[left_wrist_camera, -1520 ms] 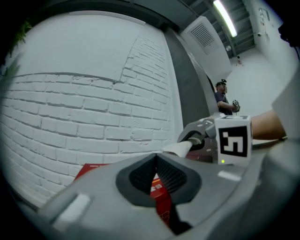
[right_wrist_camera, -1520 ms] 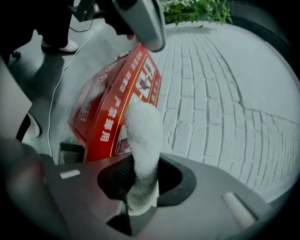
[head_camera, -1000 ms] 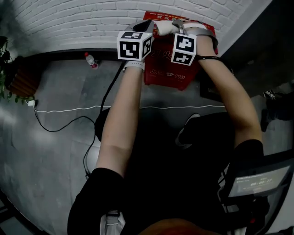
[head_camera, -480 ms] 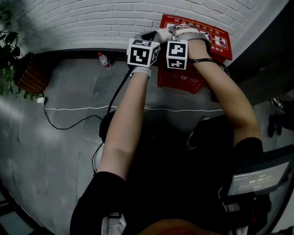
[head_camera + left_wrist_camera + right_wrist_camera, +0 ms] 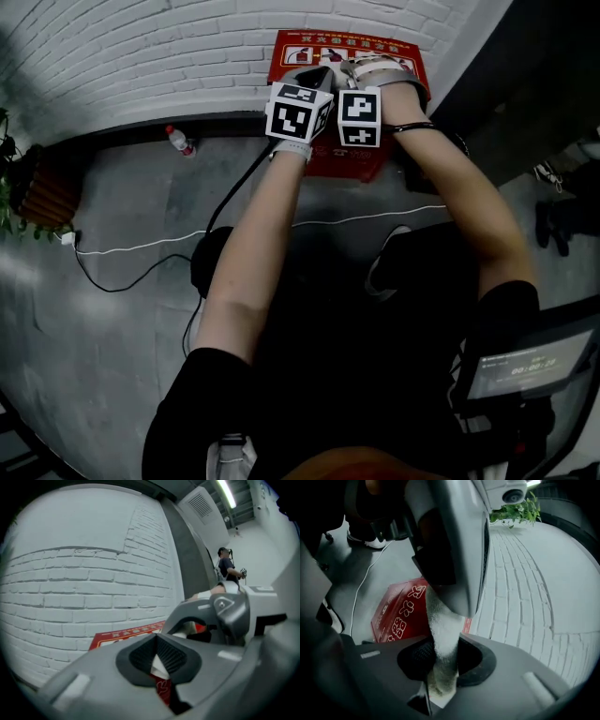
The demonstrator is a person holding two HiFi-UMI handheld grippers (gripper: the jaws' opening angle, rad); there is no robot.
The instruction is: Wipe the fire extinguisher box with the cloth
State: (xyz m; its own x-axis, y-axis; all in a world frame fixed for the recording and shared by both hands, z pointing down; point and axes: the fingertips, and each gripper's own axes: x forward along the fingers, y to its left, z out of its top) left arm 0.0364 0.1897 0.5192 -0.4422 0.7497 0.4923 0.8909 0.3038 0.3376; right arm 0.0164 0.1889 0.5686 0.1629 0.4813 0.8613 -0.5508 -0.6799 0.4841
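The red fire extinguisher box (image 5: 309, 49) stands on the floor against the white brick wall. Both grippers hover close together over its top. A white cloth (image 5: 332, 73) stretches between them. In the right gripper view the cloth (image 5: 443, 639) runs down between the jaws, and my right gripper (image 5: 440, 667) is shut on it above the red box (image 5: 396, 616). My left gripper (image 5: 159, 660) is shut on a thin white edge of the cloth (image 5: 158, 666), with the box's red label (image 5: 126, 633) behind. In the head view the left gripper (image 5: 314, 77) and right gripper (image 5: 361, 67) almost touch.
A plastic bottle (image 5: 176, 139) stands by the wall's foot to the left. A white cable (image 5: 141, 246) crosses the grey floor, and a potted plant (image 5: 37, 183) sits far left. A small screen (image 5: 525, 366) is at lower right. A person (image 5: 228, 568) stands far off.
The two grippers have drawn closer together over the box top, still sharing the cloth. The head view has shifted, so the box sits higher in it.
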